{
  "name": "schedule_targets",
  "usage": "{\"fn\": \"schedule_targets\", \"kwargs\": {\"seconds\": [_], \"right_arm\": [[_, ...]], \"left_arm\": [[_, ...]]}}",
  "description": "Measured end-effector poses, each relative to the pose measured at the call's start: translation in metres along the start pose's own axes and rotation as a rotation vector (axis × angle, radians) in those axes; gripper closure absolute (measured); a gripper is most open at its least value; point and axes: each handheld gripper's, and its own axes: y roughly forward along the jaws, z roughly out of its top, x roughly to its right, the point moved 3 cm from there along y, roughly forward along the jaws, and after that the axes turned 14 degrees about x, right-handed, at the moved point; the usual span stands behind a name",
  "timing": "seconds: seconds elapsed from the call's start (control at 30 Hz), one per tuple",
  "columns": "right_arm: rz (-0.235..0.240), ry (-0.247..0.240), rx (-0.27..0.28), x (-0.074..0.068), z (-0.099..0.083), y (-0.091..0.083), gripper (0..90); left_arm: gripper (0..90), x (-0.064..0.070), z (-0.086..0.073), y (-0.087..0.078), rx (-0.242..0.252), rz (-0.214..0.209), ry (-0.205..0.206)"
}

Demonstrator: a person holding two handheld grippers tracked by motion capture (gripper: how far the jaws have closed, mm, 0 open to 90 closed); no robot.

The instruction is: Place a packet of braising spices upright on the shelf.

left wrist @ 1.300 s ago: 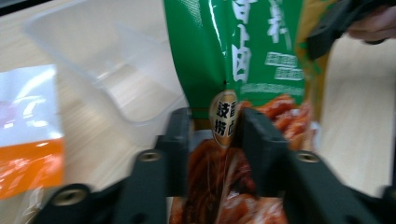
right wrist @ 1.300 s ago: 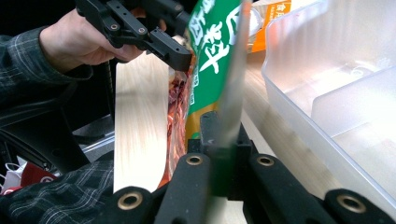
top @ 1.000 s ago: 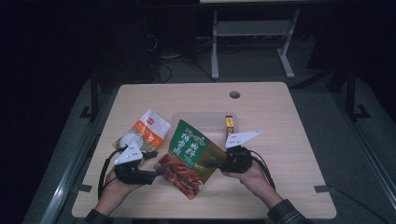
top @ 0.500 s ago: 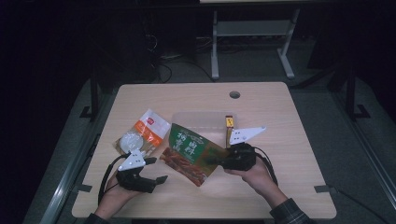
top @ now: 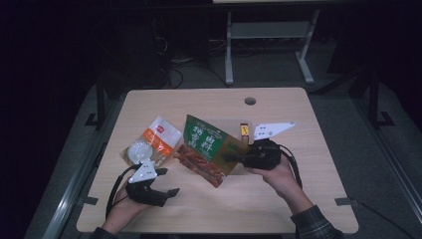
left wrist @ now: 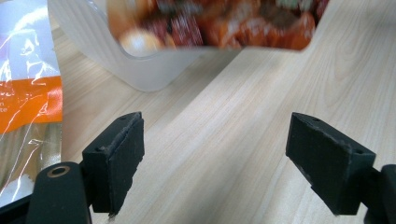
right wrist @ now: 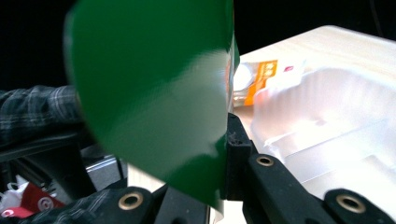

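Note:
A green snack bag [top: 205,148] with a red food picture hangs tilted over the table's middle, held by its right edge. My right gripper [top: 233,158] is shut on that edge. In the right gripper view the bag's plain green back [right wrist: 154,93] is pinched between the jaws of the right gripper [right wrist: 220,179]. My left gripper [top: 166,182] sits near the front left, open and holding nothing. Its two pads [left wrist: 116,158] stand wide apart over bare wood, with the bag's lower edge [left wrist: 210,23] ahead. The left gripper [left wrist: 219,161] touches nothing.
An orange and white packet [top: 152,144] lies left of the bag, also seen as the orange packet [left wrist: 28,93]. A clear plastic tray [right wrist: 327,121] lies under and behind the bag, its corner [left wrist: 140,70] ahead of the left jaws. A small yellow item [top: 244,129] is nearby.
The left gripper has drawn back from the bag toward the front edge, open. The right gripper has moved up and away with the bag, which now stands more tilted.

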Motion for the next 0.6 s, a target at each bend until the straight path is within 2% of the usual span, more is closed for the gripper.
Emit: {"fn": "schedule_targets", "kwargs": {"seconds": [0.13,0.3,0.6], "right_arm": [[-0.023,-0.009,0.021,0.004,0.012,-0.005,89.9],[-0.053,-0.019,0.044,0.009,0.022,-0.008,89.9],[-0.162,-0.030,0.066,0.027,0.036,-0.016,89.9]], "left_arm": [[19.1,-0.001,-0.001,0.002,-0.007,-0.007,0.013],[19.1,0.000,-0.002,0.003,-0.006,-0.012,0.011],[19.3,0.000,-0.002,0.004,-0.015,-0.021,0.011]]}}
